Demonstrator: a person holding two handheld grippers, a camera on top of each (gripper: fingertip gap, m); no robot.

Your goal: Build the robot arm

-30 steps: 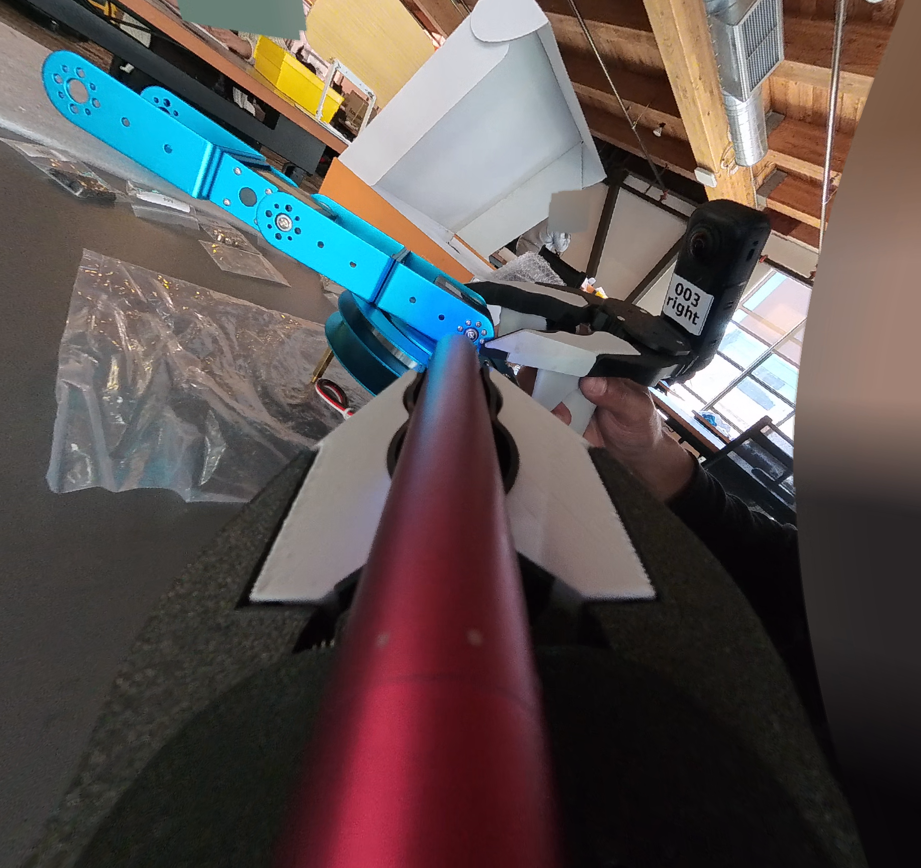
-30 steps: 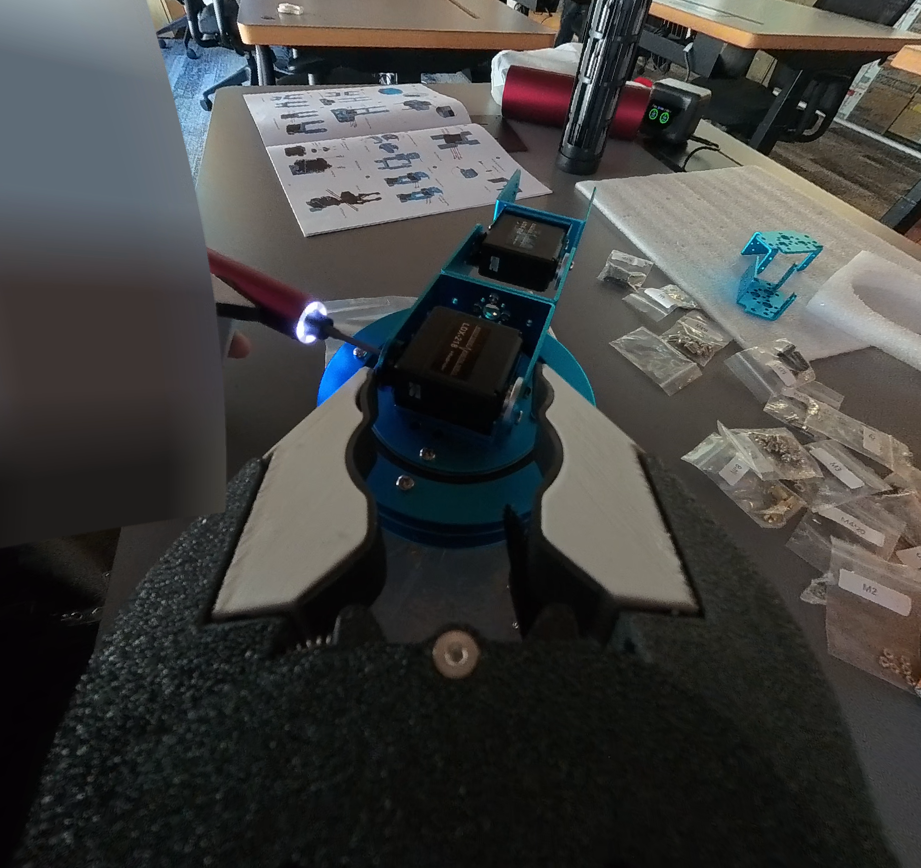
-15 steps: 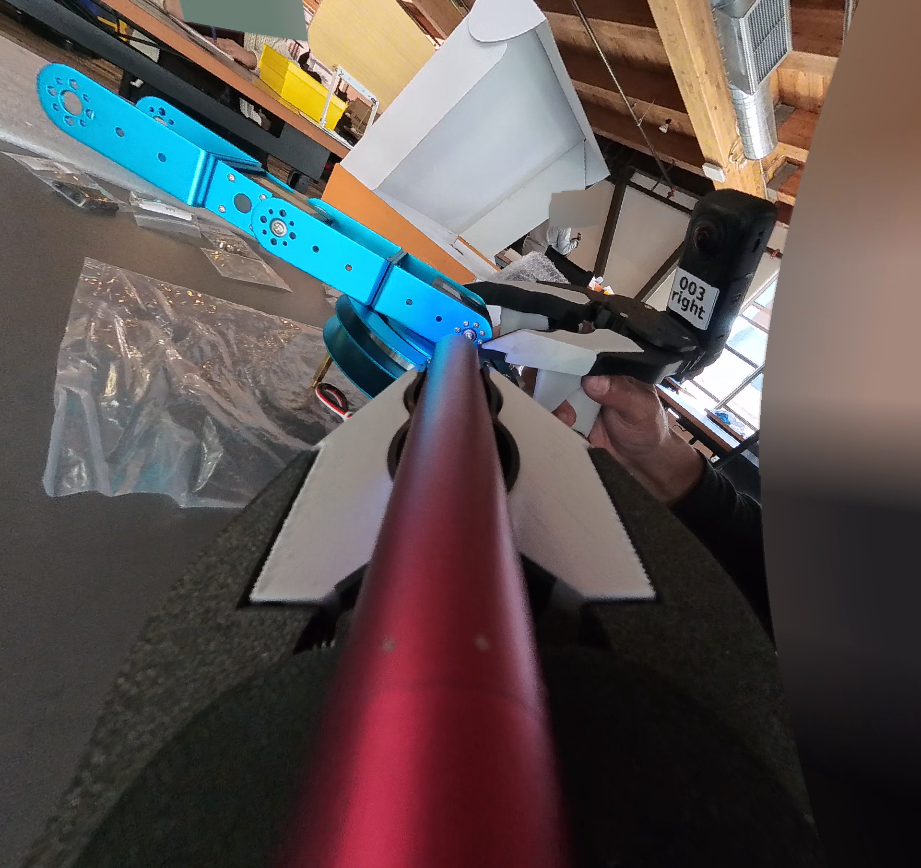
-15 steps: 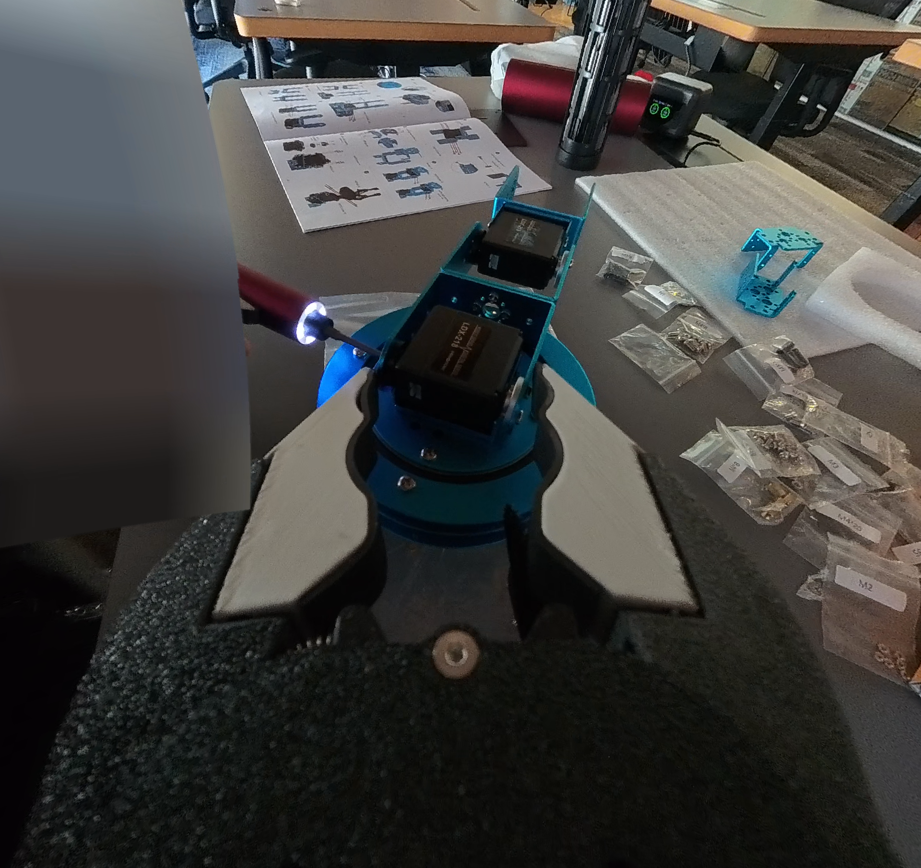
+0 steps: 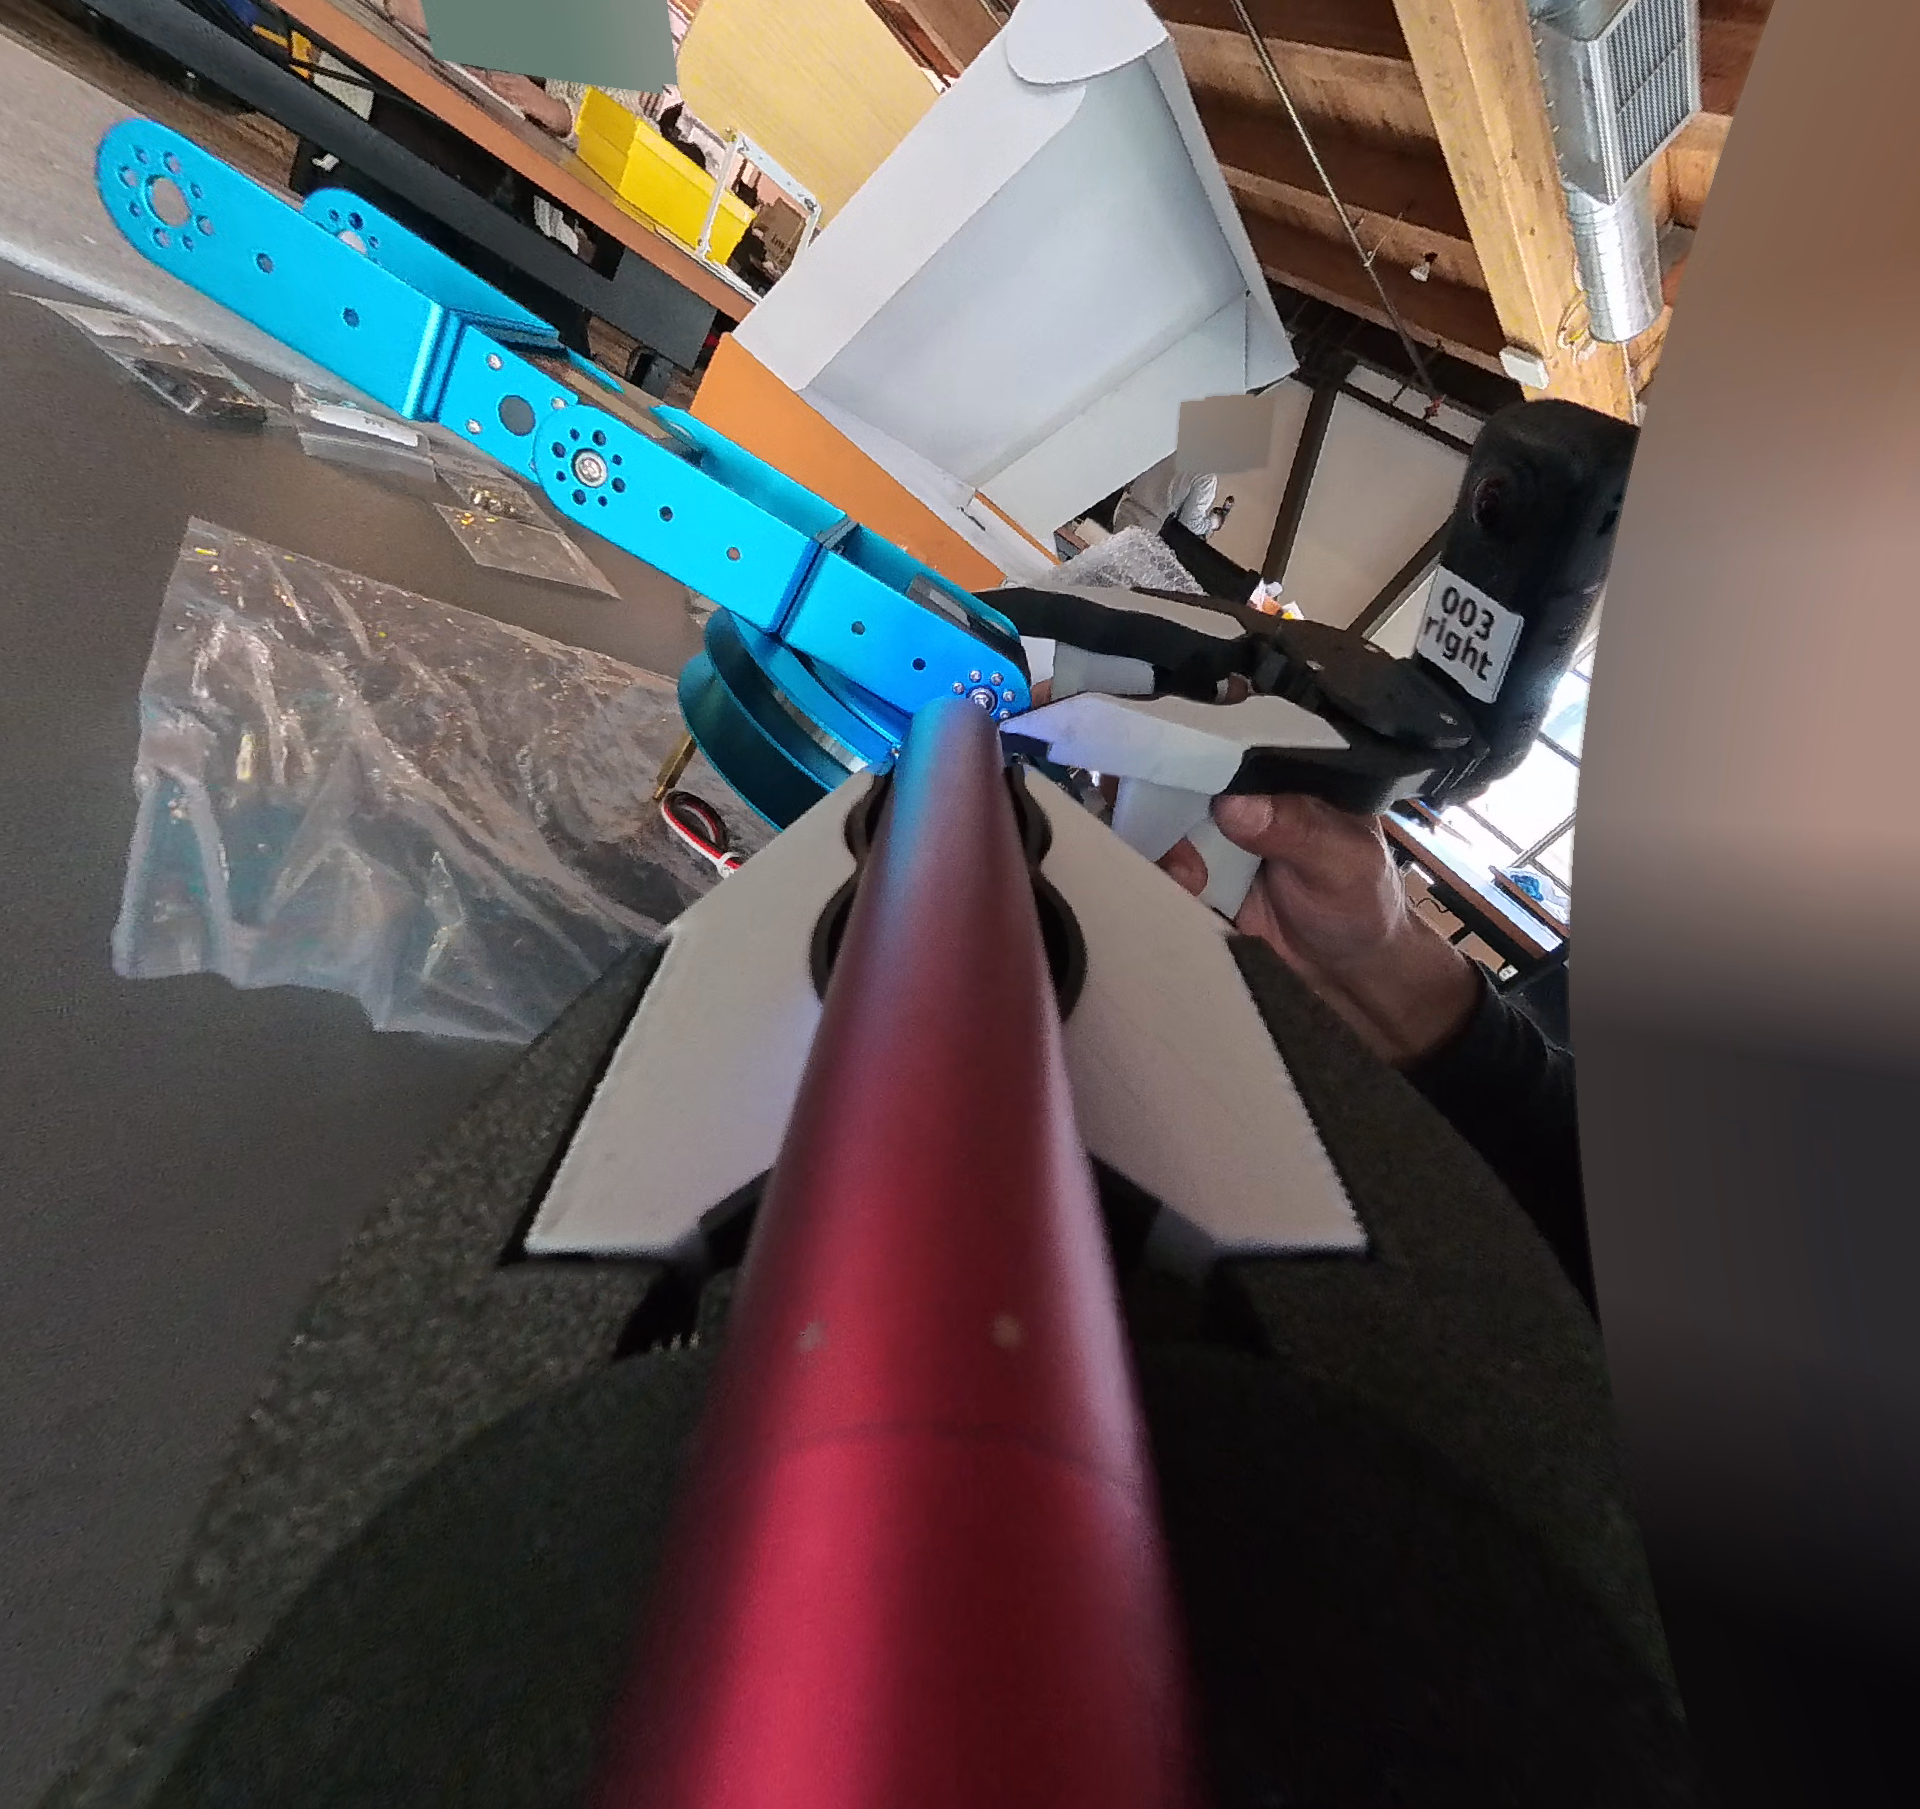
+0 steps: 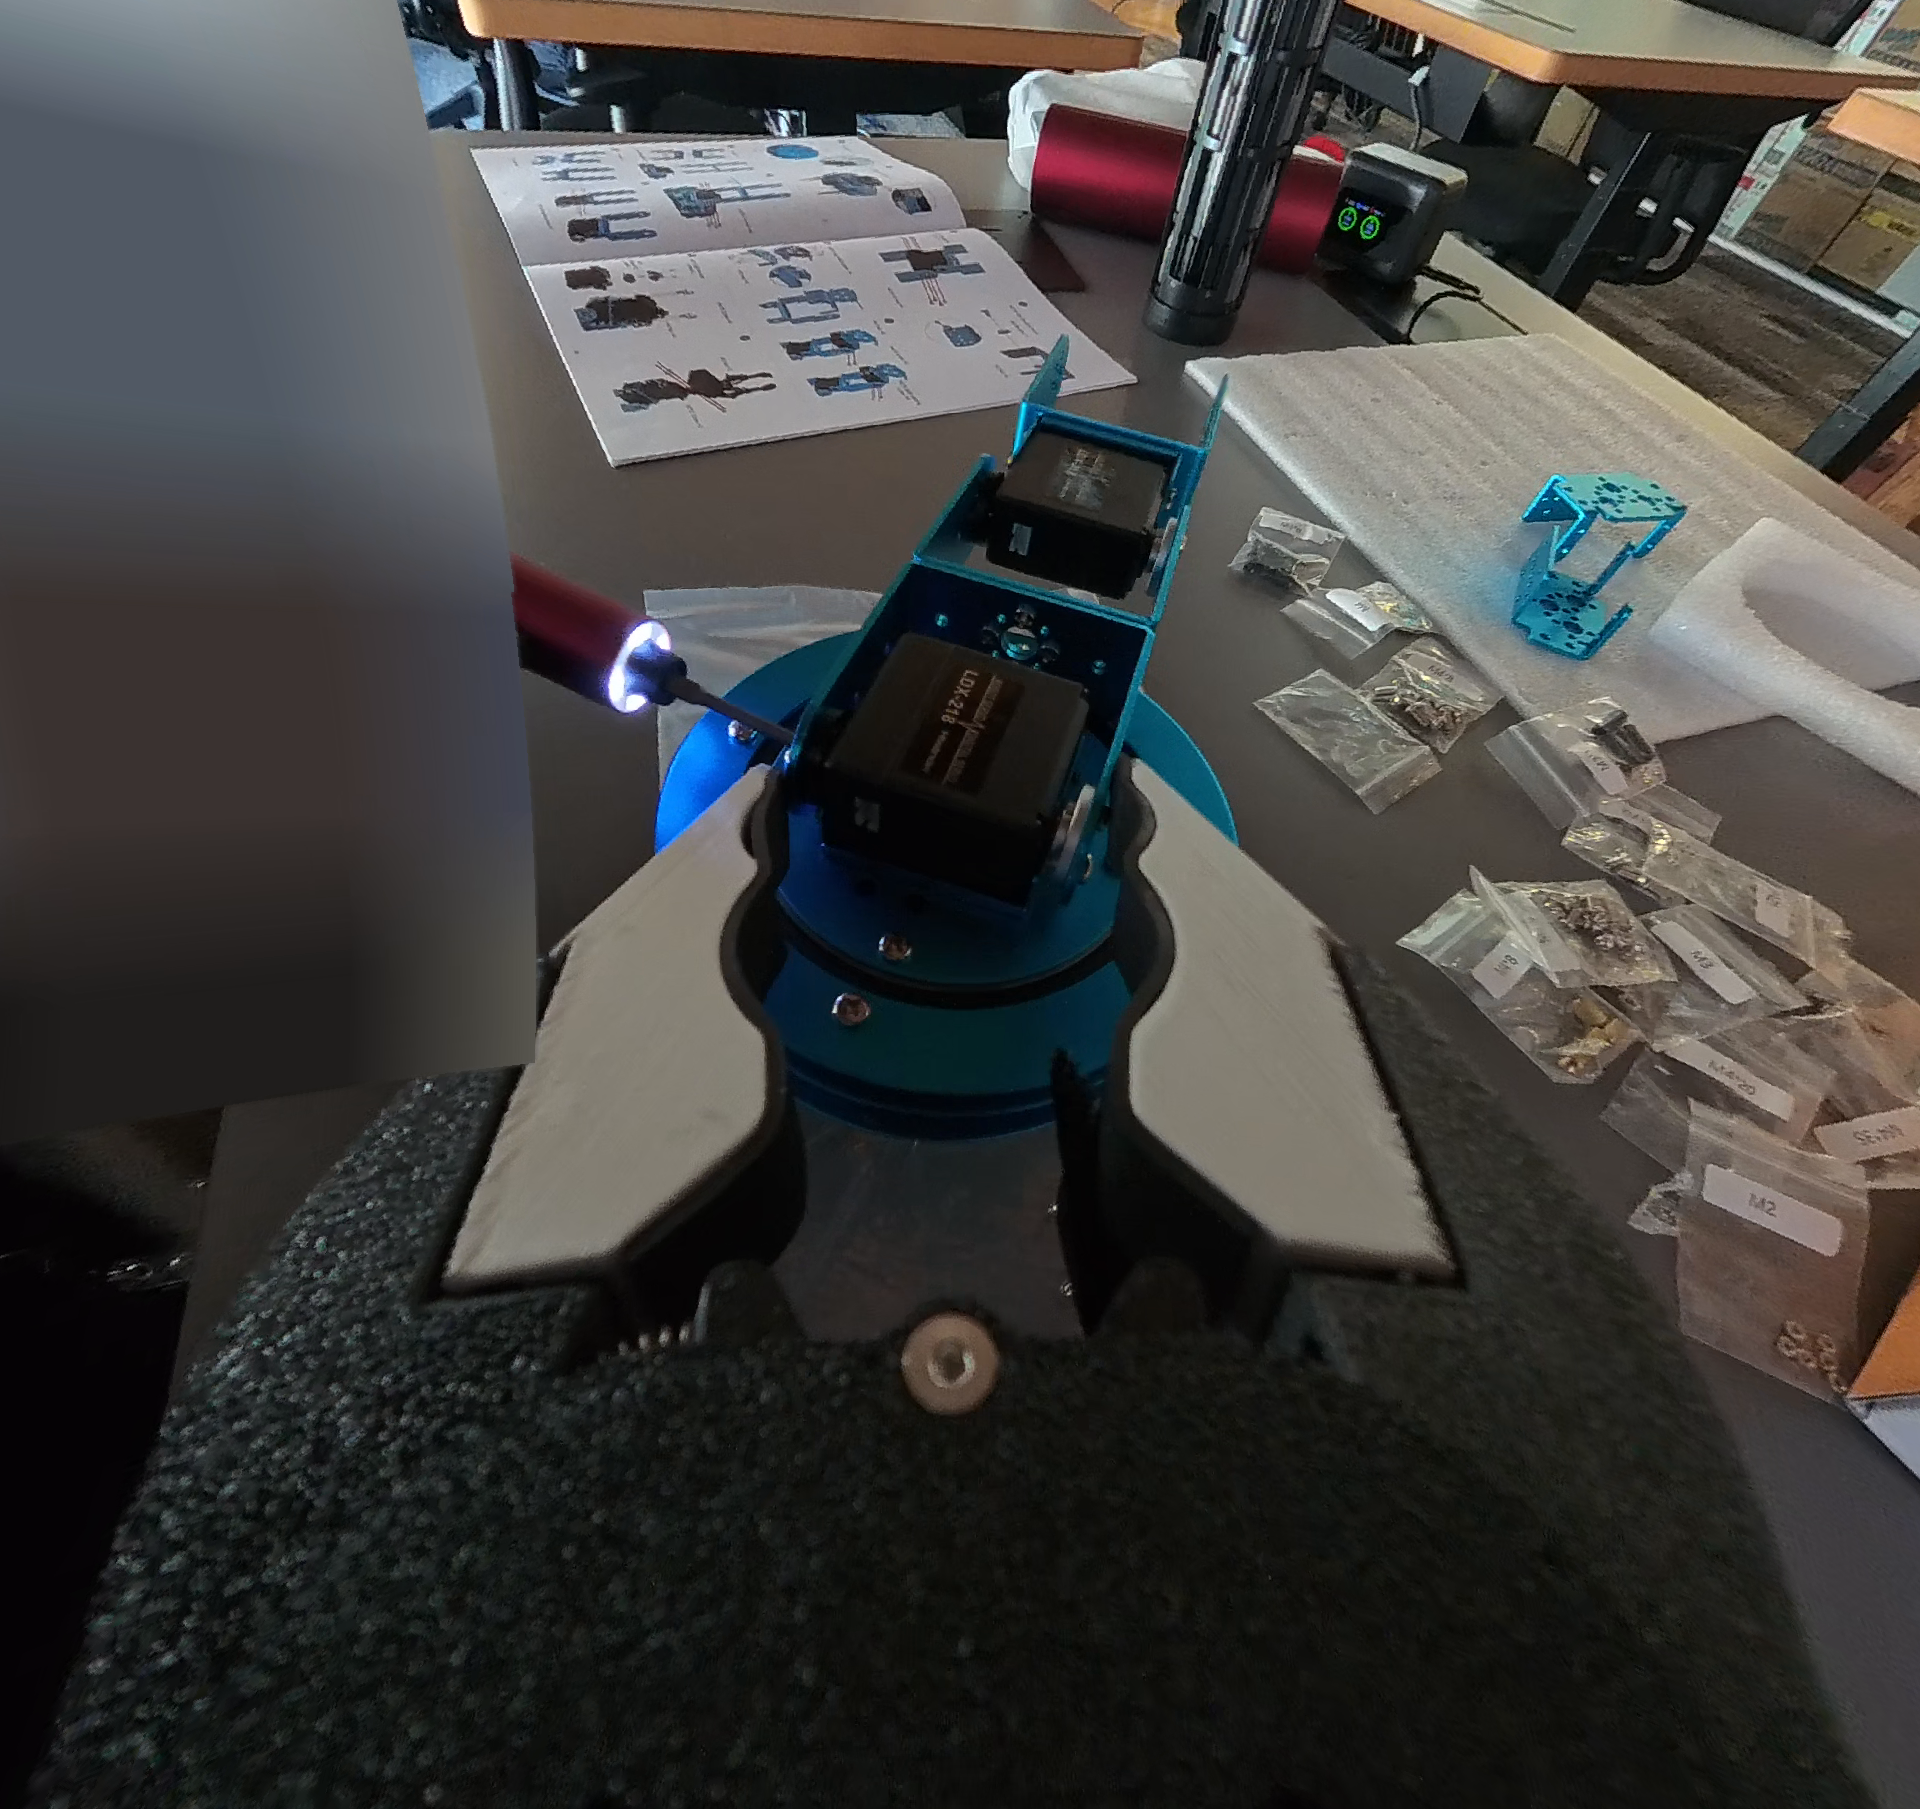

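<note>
The left gripper (image 5: 948, 855) is clamped on a red screwdriver (image 5: 914, 1240) whose lit tip meets the blue servo arm (image 6: 997, 720). The right gripper (image 6: 951, 824) grips that arm at its lower black servo; two servos show. It stands on a dark table (image 6: 727, 533) bearing one open manual (image 6: 769, 294), one foam sheet (image 6: 1455, 450) and many small bags (image 6: 1351, 731), under a timber-beamed ceiling (image 5: 1455, 97).

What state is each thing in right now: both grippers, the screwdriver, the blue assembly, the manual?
left gripper: shut on the red screwdriver.
red screwdriver: ring light on, bit against the blue arm assembly.
right gripper: fingers either side of the assembly's lower servo; grip unclear.
blue arm assembly: on its round base, tilted.
instruction booklet: open, flat.
</note>
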